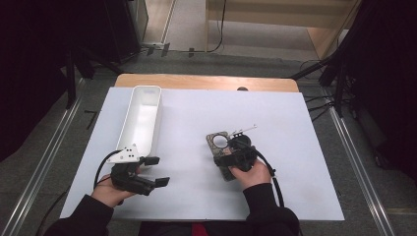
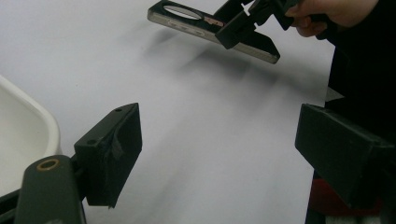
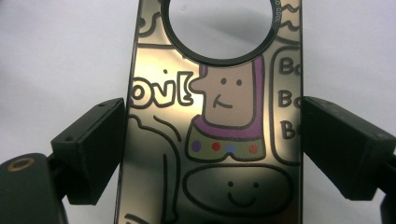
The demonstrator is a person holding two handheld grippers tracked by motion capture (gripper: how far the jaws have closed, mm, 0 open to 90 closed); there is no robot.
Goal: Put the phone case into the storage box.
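A: What is the long white tub [image 1: 142,115] on the left of the table [image 1: 295,162]?

B: It is a long, thin bin. It runs from near the person up to the far edge of the white table top. I see nothing inside it, just white walls and a white floor. In the left gripper view its round corner [image 2: 28,135] peeks in at the left.

A: And the flat dark thing?

B: That is a flat card [image 3: 219,140] with funny drawings on it, a face, colored dots and letters, and a round hole near one end. The right gripper [image 1: 235,156] holds it. The two black pads sit on its two long edges and squeeze it from the sides.

A: Which way does it point?

B: In the high view the card [image 1: 221,147] is long from near to far. The end with the hole points away from the person and leans a bit to the left. In the left gripper view the card [image 2: 187,21] is lifted off the table, with a shadow under it.

A: What about the left gripper [image 1: 156,171]?

B: Its pads are wide apart with nothing between them. It sits by the near end of the tub, well apart from the card.
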